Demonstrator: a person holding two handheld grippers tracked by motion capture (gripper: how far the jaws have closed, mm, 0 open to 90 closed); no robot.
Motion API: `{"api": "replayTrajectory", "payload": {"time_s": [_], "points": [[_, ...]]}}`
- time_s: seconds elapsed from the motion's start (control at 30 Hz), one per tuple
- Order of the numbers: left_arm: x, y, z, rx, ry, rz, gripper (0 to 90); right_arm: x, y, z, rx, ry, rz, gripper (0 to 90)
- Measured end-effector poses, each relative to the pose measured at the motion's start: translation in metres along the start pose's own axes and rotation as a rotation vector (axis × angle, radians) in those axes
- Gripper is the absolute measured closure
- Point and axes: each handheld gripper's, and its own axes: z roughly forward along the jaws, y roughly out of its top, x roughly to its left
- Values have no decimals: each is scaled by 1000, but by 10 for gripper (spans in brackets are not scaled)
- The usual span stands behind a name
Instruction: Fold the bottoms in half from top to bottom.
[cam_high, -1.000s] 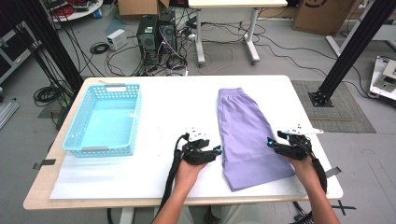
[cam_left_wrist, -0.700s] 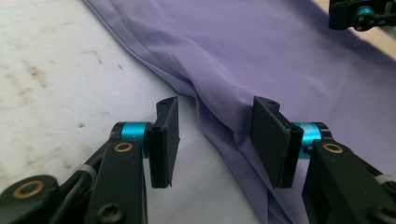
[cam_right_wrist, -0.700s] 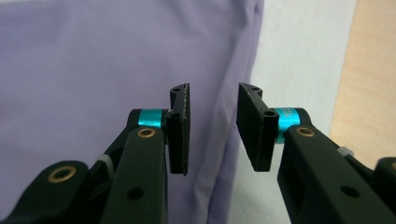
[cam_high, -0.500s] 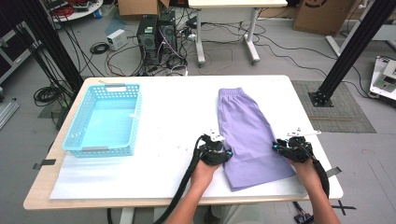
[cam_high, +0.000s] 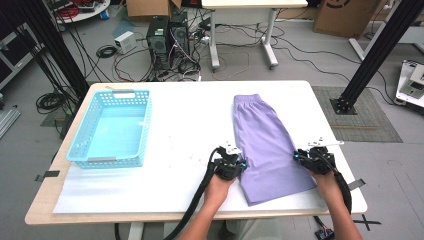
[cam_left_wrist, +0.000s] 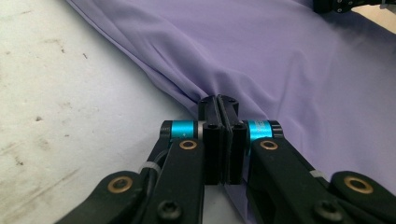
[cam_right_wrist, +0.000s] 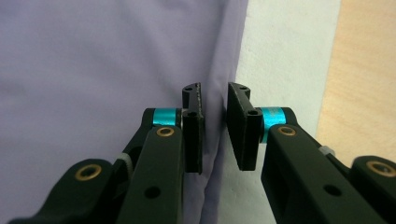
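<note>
High view: I see the purple shorts (cam_high: 267, 145) right of centre, long axis running up-frame; left gripper (cam_high: 239, 165) at their left edge, right gripper (cam_high: 299, 158) at their right edge.
Left gripper view: my jaws have just closed, pinching the shorts' edge.
Right gripper view: jaws closing, narrow gap astride the hem, not yet pressing.

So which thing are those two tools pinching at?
On the white table, look right of the blue basket. The flat purple shorts lie there, the only cloth, with a gathered waistband at the far end.
</note>
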Motion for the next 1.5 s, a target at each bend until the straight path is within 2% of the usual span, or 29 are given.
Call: {"api": "replayTrajectory", "payload": {"time_s": [0.07, 0.17, 0.3, 0.4, 0.53, 0.63, 0.67, 0.73, 0.77, 0.8, 0.9, 1.0, 1.07, 1.13, 1.17, 1.2, 1.23, 1.27, 1.33, 1.4, 1.43, 1.47, 1.5], "points": [[1, 0, 0, 2, 1, 5, 885, 1, 0, 0, 4, 14, -5, 883], [4, 0, -2, 2, 13, 12, 887, 7, 1, -1, 11, -13, -16, 895], [12, -1, -6, 4, 16, 5, 887, 10, -1, -4, 13, -15, 13, 896], [19, -2, -10, 6, 18, 3, 887, 18, -4, -9, 21, -10, 25, 895], [34, -4, -21, 28, 16, 23, 887, 37, -9, -15, 24, 2, 40, 894], [46, -9, -34, 34, 38, 34, 893, 58, -14, -19, 12, -13, 12, 894], [51, -12, -39, 30, 41, 23, 898, 64, -16, -21, 14, -14, 10, 893], [60, -19, -47, 27, -19, -16, 897, 71, -19, -24, 13, -22, 8, 892], [62, -22, -51, 17, -9, -21, 896, 72, -21, -26, 11, -20, 20, 881], [64, -24, -55, -2, 7, -29, 888, 72, -22, -27, 5, -18, 30, 854], [67, -26, -61, -61, -6, -72, 717, 68, -22, -30, -25, -39, 45, 774], [63, -22, -61, -92, -24, -65, 631, 57, -15, -29, -49, -32, 87, 700], [59, -20, -58, -101, -36, -63, 614, 50, -8, -23, -38, -21, 106, 661], [55, -17, -53, -107, -47, -74, 573, 45, -2, -14, -24, -13, 107, 663], [53, -16, -51, -105, -49, -72, 561, 43, 0, -10, -4, -2, 109, 713], [51, -16, -48, -97, -51, -65, 550, 42, 1, -6, 13, -7, 85, 827], [49, -15, -46, -86, -51, -62, 543, 40, 1, -3, 12, -16, 47, 892], [47, -15, -43, -75, -53, -59, 542, 39, 1, -2, 8, -21, 30, 894], [44, -15, -39, -61, -55, -59, 524, 35, 3, 1, 12, -72, 17, 896], [42, -15, -36, -47, -63, -59, 525, 30, 3, 2, 0, -34, 68, 879], [40, -15, -35, -40, -68, -56, 525, 28, 3, 2, -8, -6, 79, 793], [38, -16, -33, -29, -70, -51, 525, 27, 2, 0, -11, 10, 93, 744], [37, -16, -32, -22, -67, -46, 524, 27, 1, -2, -16, 17, 96, 733]]}}
